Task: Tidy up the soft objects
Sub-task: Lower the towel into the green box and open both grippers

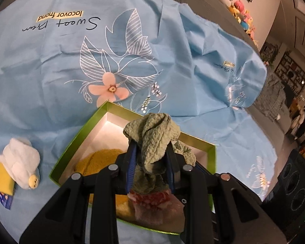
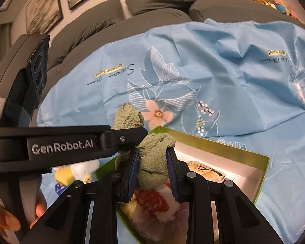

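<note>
A: How is the green cloth point(image 1: 152, 140) best handled at this step?

B: It is judged that it should be kept gathered between both tongs, lowered into a bare part of the green box point(image 1: 75, 142), low in the frame, and let go only once it rests inside, so that no fold is left over the rim.

A: How are the tongs set?

B: The left tongs point(image 1: 150, 158) are clenched on the cloth, narrowly parted by its bulk. The right tongs point(image 2: 152, 162) are likewise closed on the same cloth, which is held above the box. A yellow towel point(image 1: 99, 160) lies inside already; a white plush toy point(image 1: 20, 162) is left on the blue sheet point(image 1: 50, 61) at lower left.
</note>
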The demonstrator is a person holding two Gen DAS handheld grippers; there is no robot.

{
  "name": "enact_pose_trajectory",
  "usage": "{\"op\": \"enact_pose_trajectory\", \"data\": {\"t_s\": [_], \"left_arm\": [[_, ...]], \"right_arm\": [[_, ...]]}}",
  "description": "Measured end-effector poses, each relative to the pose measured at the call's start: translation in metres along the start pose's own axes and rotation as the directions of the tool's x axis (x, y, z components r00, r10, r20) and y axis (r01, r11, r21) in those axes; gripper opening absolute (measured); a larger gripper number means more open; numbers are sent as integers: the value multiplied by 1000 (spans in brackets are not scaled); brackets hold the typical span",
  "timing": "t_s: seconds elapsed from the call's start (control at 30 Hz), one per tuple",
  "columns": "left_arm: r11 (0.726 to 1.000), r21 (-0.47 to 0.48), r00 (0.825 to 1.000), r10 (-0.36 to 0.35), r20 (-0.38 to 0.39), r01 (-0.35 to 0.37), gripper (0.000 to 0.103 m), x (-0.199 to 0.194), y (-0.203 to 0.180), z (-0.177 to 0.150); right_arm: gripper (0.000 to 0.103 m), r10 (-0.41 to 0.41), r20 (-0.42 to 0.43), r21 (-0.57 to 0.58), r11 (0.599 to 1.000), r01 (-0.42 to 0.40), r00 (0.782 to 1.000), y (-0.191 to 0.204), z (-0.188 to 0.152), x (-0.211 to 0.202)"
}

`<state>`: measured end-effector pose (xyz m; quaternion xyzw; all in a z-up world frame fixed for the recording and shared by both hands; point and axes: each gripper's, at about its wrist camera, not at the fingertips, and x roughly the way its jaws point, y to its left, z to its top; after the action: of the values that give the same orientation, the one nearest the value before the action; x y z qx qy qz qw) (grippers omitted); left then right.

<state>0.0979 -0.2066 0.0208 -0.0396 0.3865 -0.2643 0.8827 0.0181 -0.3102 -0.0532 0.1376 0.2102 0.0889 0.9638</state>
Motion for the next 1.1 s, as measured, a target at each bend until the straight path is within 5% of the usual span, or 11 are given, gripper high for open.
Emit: {"op": "enact_pose_trajectory", "data": {"t_s": [0.3,0.37,0.43,0.5,0.53,0.6,0.83,0.93,1.1], "left_arm": [[998,-12,996,63,-69,-64,27,30,12,-2],[997,-16,994,76,-83,-78,37,36,14,-2],[995,-25,991,99,-88,-101,66,38,17,-3],[993,-42,990,104,-90,-108,79,39,21,-4],[993,-48,991,104,-88,-108,81,37,23,-5],[992,-47,990,114,-83,-118,85,34,24,-6],[988,-66,990,140,-29,-141,89,11,33,-10],[983,-75,986,165,0,-165,103,1,38,-12],[979,-98,980,187,68,-180,102,-25,47,-17]], "right_arm": [[31,-39,-81,27,999,41,996,-9,-9,27],[31,-60,-96,23,998,63,994,-10,-10,29],[32,-74,-106,20,997,76,992,-10,-10,29],[48,-93,-117,13,995,95,989,-10,-10,29],[63,-98,-117,12,995,100,988,-10,-10,28],[70,-98,-89,14,995,100,991,-9,-9,21],[72,-141,-63,-62,989,137,988,5,-6,12],[72,-149,-60,-78,987,144,987,8,-6,8],[76,-169,-38,-104,981,164,985,13,-5,0]]}}
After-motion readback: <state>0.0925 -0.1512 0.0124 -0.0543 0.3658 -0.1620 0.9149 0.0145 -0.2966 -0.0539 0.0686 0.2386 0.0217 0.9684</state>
